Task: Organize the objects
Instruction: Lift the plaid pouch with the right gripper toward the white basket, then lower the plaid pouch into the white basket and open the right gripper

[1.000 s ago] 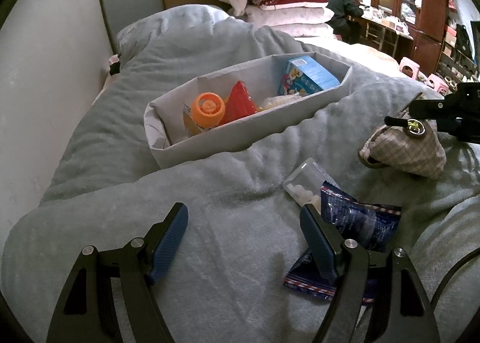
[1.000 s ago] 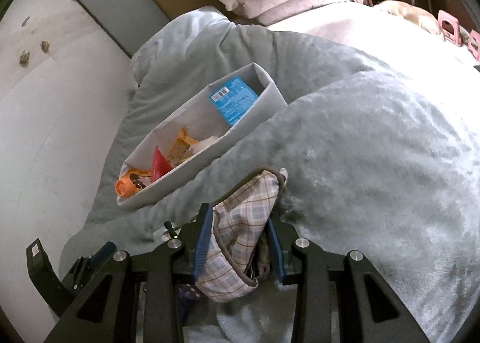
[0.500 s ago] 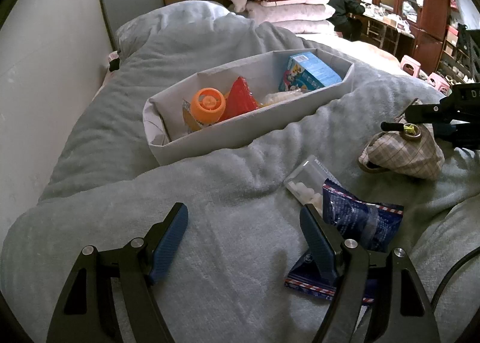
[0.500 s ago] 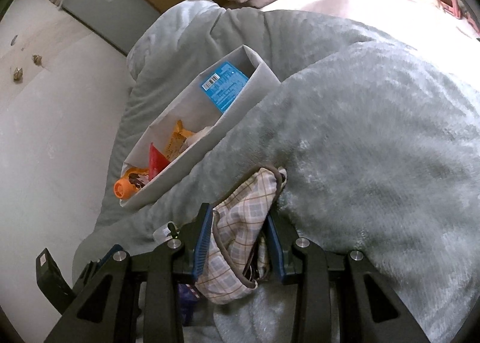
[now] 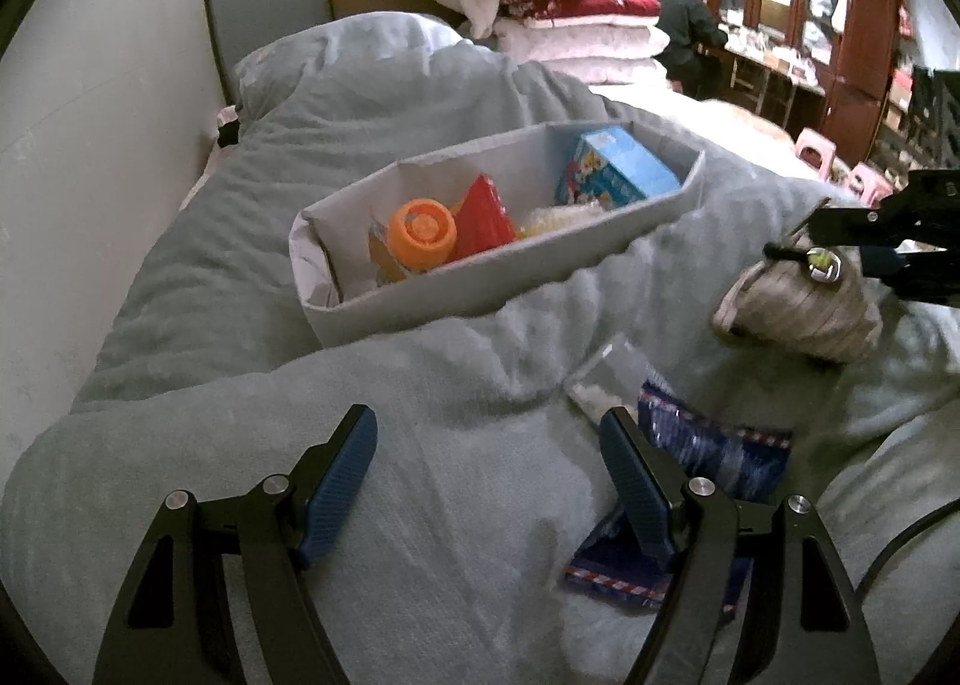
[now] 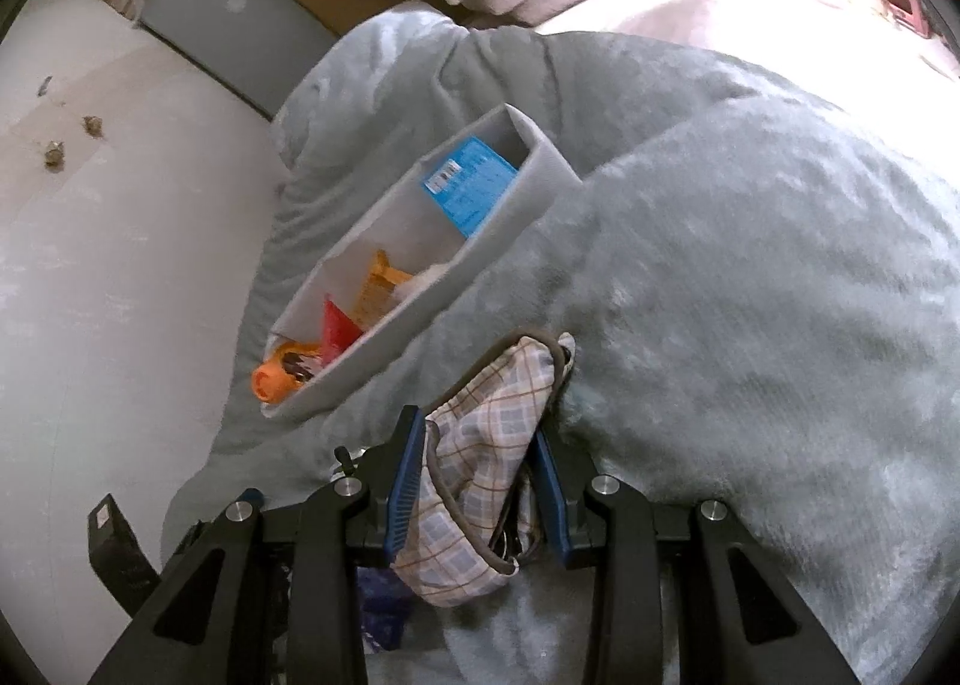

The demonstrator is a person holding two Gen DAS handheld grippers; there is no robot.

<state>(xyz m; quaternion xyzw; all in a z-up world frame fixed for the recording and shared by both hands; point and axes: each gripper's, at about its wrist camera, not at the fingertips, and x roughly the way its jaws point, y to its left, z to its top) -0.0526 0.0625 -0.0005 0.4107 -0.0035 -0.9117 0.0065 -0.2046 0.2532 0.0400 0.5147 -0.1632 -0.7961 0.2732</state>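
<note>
Low in the left wrist frame, the left gripper stands wide open above the grey blanket, with nothing between its blue pads. Just right of its right finger lies a dark blue packet, partly hidden by that finger, and touching the packet's upper left edge is a clear bag with white pieces inside. Toward the right edge, mid-height, the right gripper comes in from the side, clamped on a plaid pouch that is blurred in this view.

At the bottom centre of the right wrist frame, the right gripper has its jaws partly closed, both blue pads pressing the sides of the pouch, which sits between them with its dark-trimmed edge curling up.

Farther up, at centre in both frames, a grey bin rests on the blanket. It holds an orange bottle at its left end, a red packet beside it, and a blue box at the right end. Folded bedding is stacked at the top, behind.
</note>
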